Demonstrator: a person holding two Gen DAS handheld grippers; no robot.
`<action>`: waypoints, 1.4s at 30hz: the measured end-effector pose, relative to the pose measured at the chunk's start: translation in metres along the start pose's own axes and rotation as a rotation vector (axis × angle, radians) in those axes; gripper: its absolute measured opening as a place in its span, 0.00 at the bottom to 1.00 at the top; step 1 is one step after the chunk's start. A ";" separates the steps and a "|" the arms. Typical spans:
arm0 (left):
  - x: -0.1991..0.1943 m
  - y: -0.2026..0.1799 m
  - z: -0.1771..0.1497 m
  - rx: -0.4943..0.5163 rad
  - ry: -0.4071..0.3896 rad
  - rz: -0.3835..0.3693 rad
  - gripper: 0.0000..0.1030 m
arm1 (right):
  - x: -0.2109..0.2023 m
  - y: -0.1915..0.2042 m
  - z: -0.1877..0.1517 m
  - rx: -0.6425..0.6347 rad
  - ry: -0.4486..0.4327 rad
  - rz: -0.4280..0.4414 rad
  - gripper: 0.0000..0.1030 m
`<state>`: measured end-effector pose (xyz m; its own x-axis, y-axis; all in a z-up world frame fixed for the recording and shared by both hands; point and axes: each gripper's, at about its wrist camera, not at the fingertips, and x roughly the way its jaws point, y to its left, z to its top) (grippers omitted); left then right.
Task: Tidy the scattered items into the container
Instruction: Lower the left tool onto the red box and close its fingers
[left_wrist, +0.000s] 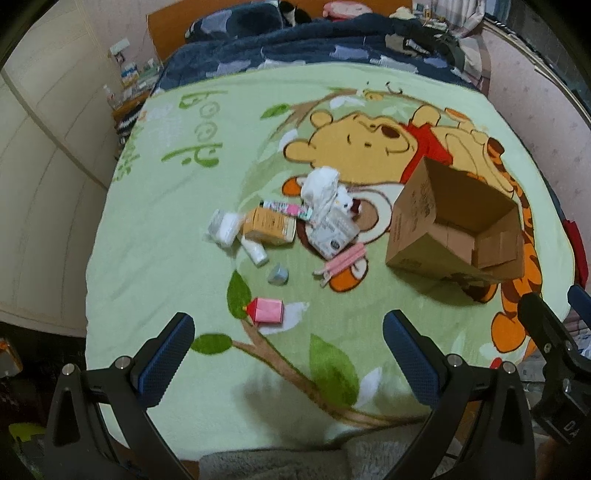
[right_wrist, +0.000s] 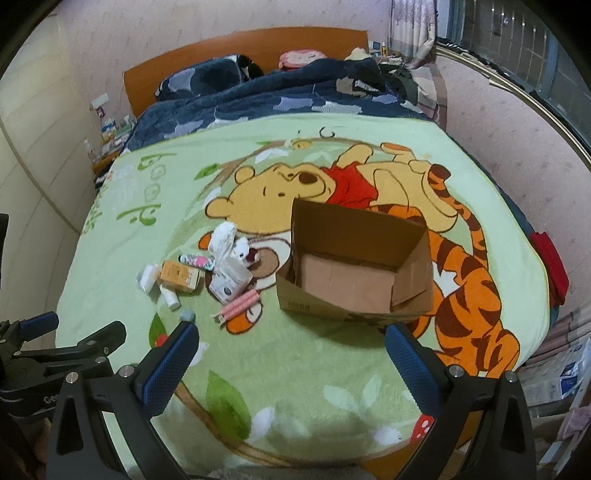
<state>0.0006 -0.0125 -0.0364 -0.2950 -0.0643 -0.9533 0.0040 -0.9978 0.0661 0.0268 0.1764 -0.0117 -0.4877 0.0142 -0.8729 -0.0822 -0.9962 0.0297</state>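
Left wrist view, container: cardboard box (left_wrist: 458, 225), open-topped, nothing visible inside, on green cartoon blanket (left_wrist: 155, 236), right of the scattered items.
Item cluster: orange carton (left_wrist: 269, 225), white wrapped pack (left_wrist: 223, 227), small white bottle (left_wrist: 255, 251), patterned tube (left_wrist: 286, 208), crumpled white bag (left_wrist: 321, 184), pale pouch (left_wrist: 332, 230), pink strip (left_wrist: 341, 262); bunched together, several touching.
Strays: grey lump (left_wrist: 277, 274) and pink carton (left_wrist: 267, 311), apart, nearer the camera.
Left gripper (left_wrist: 288, 350): jaws wide apart, holding nothing, above blanket.
Right gripper (right_wrist: 291, 363): jaws wide apart, holding nothing, just before the box.
Beyond: dark quilt (right_wrist: 258, 99), orange headboard (right_wrist: 243, 48).
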 end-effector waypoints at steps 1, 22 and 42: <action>0.005 0.002 -0.002 -0.006 0.018 -0.002 1.00 | 0.004 0.001 -0.002 -0.004 0.011 0.003 1.00; 0.137 0.045 -0.059 -0.066 0.070 0.012 0.99 | 0.121 0.059 -0.054 -0.165 0.112 0.127 1.00; 0.272 0.033 -0.052 -0.019 0.059 -0.018 0.63 | 0.204 0.076 -0.093 -0.182 0.184 0.118 1.00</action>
<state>-0.0298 -0.0641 -0.3084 -0.2388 -0.0468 -0.9699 0.0177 -0.9989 0.0439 0.0016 0.0952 -0.2330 -0.3175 -0.1022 -0.9427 0.1310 -0.9894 0.0632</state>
